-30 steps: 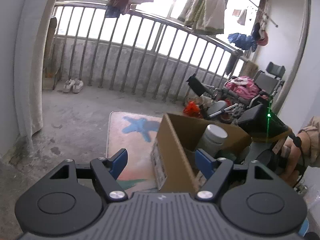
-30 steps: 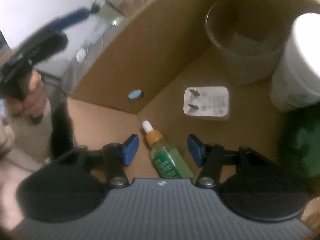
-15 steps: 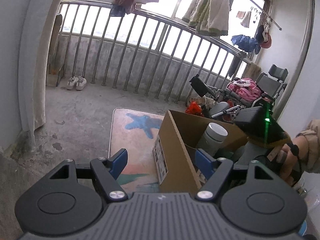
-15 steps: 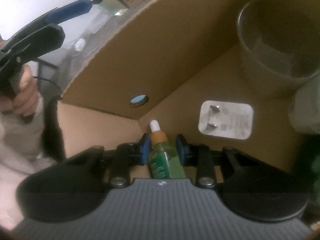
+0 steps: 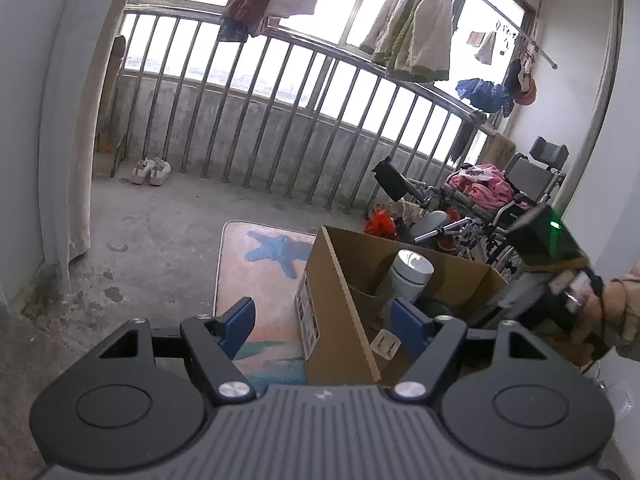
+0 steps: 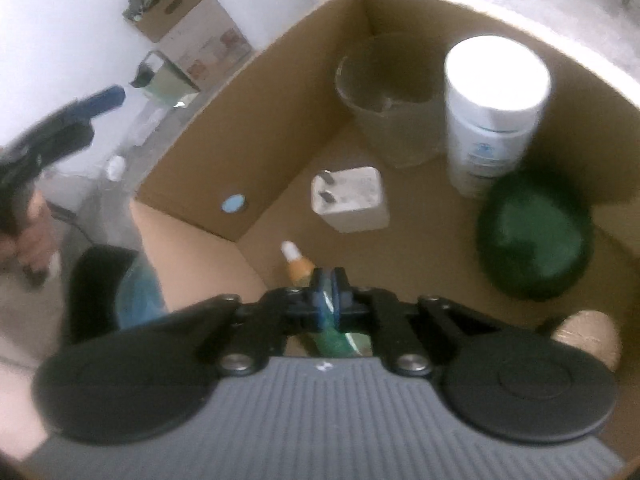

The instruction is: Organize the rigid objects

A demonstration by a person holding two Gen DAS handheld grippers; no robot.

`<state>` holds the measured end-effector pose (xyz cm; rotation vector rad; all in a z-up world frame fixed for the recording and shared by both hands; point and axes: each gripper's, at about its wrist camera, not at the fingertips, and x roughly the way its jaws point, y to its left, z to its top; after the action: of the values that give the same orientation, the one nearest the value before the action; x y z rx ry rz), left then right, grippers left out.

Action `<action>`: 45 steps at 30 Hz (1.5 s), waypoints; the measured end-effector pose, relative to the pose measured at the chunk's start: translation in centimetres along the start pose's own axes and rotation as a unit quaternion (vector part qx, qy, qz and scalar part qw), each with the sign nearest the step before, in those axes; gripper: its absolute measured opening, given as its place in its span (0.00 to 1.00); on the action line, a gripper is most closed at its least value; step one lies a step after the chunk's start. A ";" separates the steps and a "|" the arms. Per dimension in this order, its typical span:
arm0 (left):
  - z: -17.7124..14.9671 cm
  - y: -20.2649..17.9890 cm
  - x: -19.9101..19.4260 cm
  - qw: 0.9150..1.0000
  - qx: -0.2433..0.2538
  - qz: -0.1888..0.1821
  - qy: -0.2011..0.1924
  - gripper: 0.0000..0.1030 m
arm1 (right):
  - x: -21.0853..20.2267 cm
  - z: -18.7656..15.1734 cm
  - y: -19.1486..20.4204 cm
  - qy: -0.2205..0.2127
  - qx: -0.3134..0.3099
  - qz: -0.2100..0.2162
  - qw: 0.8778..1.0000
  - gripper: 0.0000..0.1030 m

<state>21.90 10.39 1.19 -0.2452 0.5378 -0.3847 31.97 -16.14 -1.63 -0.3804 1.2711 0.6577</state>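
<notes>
Right gripper [image 6: 327,280] fingers just closing, now clenching the green dropper bottle [image 6: 298,266] inside the cardboard box [image 6: 256,120]; left gripper [image 5: 324,320] fingers spread, holding nothing.

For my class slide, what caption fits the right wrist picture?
Right gripper, just closed, pinches a small green dropper bottle inside a cardboard box beside a white charger.

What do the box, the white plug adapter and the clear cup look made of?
Box: matte brown corrugated cardboard, raw cut edges. Plug adapter: smooth white plastic, probably, with two metal prongs. Cup: see-through, glass or clear plastic; blur leaves it open.
</notes>
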 end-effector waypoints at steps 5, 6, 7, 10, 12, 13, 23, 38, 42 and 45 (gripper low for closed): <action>-0.1 0.7 0.1 1.000 -0.006 0.007 0.004 0.73 | 4.4 2.3 1.2 0.046 -0.040 0.017 0.998 0.46; -0.1 0.9 0.2 1.000 -0.008 0.008 0.005 0.73 | 5.3 2.7 1.5 0.060 -0.049 0.011 0.997 0.46; -0.2 1.0 0.3 1.000 -0.009 0.009 0.006 0.73 | 6.0 3.1 1.5 0.071 -0.050 0.006 0.996 0.46; -0.3 1.3 0.5 1.000 -0.014 0.008 0.007 0.73 | 7.0 3.6 1.6 0.088 -0.058 0.008 0.994 0.41; -0.4 1.5 0.7 1.000 -0.018 0.007 0.009 0.73 | 6.6 3.3 1.9 0.092 -0.075 -0.009 0.993 0.18; -0.5 1.6 0.7 1.000 -0.020 0.007 0.010 0.73 | 6.6 3.0 2.1 0.097 -0.076 -0.008 0.992 0.19; -1.0 1.7 -0.1 1.000 -0.023 0.010 0.008 0.73 | -1.1 0.3 1.2 -0.022 -0.039 -0.071 0.996 0.17; -4.6 -2.4 0.1 0.997 0.033 0.006 0.076 0.73 | -4.2 -3.2 -2.8 -0.198 0.028 -0.118 0.973 0.17; -5.9 -4.3 -0.4 0.995 0.046 -0.010 0.093 0.73 | -3.4 -3.1 -2.2 -0.193 0.036 -0.125 0.972 0.30; -6.6 -5.7 -0.8 0.993 0.056 -0.020 0.101 0.73 | -3.1 -3.3 -1.9 -0.196 0.046 -0.136 0.970 0.52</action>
<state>16.03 4.76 -2.05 -0.1083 0.7092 -0.4810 30.23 -20.30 0.30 -0.3214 0.8485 0.4120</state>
